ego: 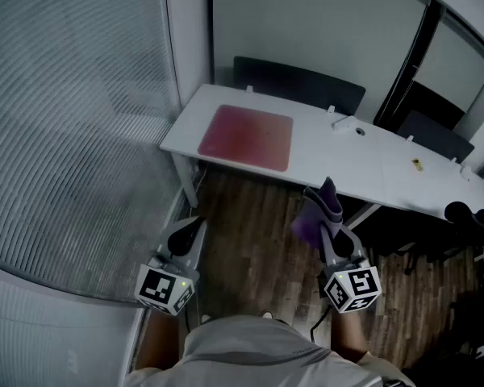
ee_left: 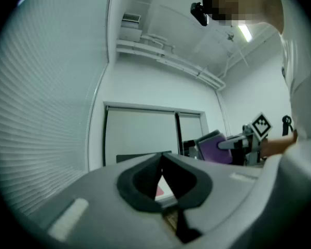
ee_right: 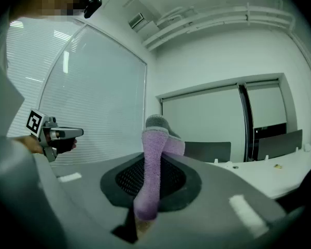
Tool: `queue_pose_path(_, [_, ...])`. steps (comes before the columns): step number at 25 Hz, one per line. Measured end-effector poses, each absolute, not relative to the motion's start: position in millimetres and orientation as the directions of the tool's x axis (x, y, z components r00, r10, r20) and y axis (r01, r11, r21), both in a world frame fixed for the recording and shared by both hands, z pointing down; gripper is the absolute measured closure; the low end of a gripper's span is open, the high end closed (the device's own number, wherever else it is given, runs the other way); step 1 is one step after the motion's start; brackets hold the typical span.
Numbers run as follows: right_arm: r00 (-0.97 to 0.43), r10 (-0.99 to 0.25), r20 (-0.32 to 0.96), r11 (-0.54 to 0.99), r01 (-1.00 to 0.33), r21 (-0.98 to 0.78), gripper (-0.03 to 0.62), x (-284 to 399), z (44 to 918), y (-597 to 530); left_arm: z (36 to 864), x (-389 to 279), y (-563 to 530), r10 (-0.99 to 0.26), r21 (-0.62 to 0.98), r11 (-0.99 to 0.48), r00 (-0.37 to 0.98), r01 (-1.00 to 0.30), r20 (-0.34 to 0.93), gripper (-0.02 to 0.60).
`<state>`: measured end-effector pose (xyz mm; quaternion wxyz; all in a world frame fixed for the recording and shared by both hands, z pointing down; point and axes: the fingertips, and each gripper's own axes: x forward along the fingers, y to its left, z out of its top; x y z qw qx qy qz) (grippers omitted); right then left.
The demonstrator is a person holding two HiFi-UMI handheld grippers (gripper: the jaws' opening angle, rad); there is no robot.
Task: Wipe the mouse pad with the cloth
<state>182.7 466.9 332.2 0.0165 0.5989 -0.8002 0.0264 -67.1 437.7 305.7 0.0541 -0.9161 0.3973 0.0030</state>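
Observation:
A red mouse pad lies flat on the left end of a white table ahead of me. Both grippers hang over the wooden floor, short of the table's front edge. My right gripper is shut on a purple cloth, which sticks up past the jaws in the right gripper view. Lower left, my left gripper is shut with nothing in it; its jaw tips meet. A sliver of the red pad shows through the gap below them. The cloth also appears in the left gripper view.
Black chairs stand behind the table. A small white object and a tiny yellow item rest on the tabletop right of the pad. A glass wall with blinds runs along the left. Wooden floor lies below the grippers.

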Motion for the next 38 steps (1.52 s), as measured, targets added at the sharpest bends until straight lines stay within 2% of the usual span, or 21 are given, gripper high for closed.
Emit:
queue_pose_path(12, [-0.278,-0.957,0.086,0.277,-0.96,-0.026,0.549,178,336,466,308,-79,435,-0.736,-0.074,-0.673,0.676,-0.736,-0.039,0.58])
queue_pose_path(21, [-0.321,-0.947,0.027,0.316,-0.941,-0.122,0.548,158,339,464,316,-100,436,-0.732,-0.071,-0.678,0.681,-0.731,-0.028,0.58])
queue_pose_path(27, [-0.332,-0.943,0.034,0.326,-0.937,-0.125,0.548,124,345,455,319,-129,432,-0.726,-0.09,-0.683,0.687,-0.724,-0.019,0.58])
queue_pose_path(38, [-0.336,-0.94,0.055,0.324,-0.933,-0.154,0.548,24,367,436,343,-224,420,-0.723,-0.07,-0.69,0.69,-0.721,0.024,0.58])
